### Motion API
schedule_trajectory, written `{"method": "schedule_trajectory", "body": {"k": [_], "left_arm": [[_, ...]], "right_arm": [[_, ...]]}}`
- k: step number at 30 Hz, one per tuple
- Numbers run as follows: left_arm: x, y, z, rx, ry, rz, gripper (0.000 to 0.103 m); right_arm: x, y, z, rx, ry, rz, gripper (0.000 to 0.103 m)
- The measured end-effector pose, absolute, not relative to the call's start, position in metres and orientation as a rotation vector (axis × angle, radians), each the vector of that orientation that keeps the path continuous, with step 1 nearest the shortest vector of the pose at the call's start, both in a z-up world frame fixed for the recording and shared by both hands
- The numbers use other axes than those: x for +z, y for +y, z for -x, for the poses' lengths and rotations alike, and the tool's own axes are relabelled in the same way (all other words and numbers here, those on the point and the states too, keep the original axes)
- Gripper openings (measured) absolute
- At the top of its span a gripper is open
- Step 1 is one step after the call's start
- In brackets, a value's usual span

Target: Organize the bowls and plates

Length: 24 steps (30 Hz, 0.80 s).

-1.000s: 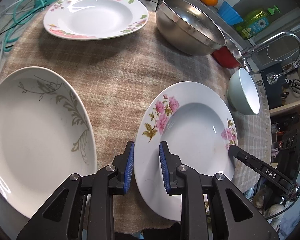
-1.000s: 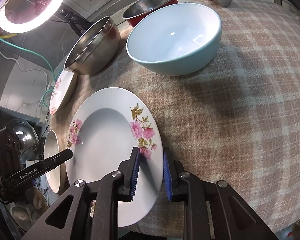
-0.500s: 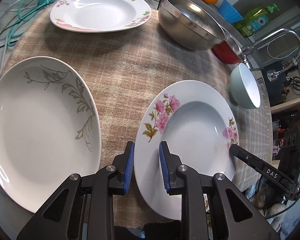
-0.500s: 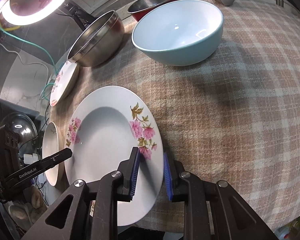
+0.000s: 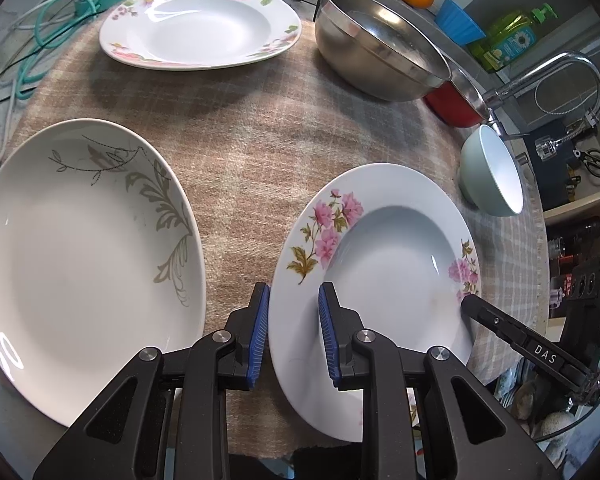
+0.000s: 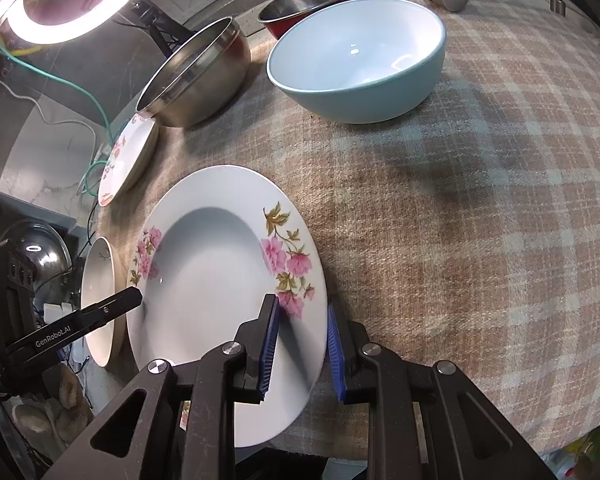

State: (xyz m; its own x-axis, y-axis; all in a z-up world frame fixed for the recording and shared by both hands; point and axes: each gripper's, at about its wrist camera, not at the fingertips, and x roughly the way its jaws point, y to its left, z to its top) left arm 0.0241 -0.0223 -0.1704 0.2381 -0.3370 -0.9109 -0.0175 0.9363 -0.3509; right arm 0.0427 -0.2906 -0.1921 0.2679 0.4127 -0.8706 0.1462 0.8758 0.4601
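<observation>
Two claws pinch one pink-flowered plate (image 5: 384, 264) above the checked cloth (image 5: 260, 152): left claw (image 5: 292, 334) on its left rim, right claw (image 6: 302, 350) on its right rim. Only the left view shows the leaf-patterned plate (image 5: 72, 256) fully; only the right view shows the ring lamp (image 6: 68, 8).

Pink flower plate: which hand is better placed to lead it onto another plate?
Probably left: the left gripper grips the pink flower plate by the rim right beside the leaf plate.

Under me spreads the table's tan plaid cloth (image 6: 480, 240), a glowing ring light (image 6: 60, 0) (very bright) at left, a chrome faucet (image 5: 540, 76) behind.
</observation>
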Motion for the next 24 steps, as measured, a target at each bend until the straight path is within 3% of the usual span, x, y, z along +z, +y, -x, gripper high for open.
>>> {"method": "schedule_trajectory", "body": {"k": [16,24], "left_arm": [[-0.145,-0.008,-0.017,-0.202,1.235,0.286,0.022],[-0.129,0.02,-0.008,-0.142,1.174,0.273,0.025]], "right_arm": [[-0.165,-0.298,-0.032,0.123,1.229,-0.428,0.022],[-0.141,-0.269,-0.035,0.17,1.17,-0.364,0.037]]}}
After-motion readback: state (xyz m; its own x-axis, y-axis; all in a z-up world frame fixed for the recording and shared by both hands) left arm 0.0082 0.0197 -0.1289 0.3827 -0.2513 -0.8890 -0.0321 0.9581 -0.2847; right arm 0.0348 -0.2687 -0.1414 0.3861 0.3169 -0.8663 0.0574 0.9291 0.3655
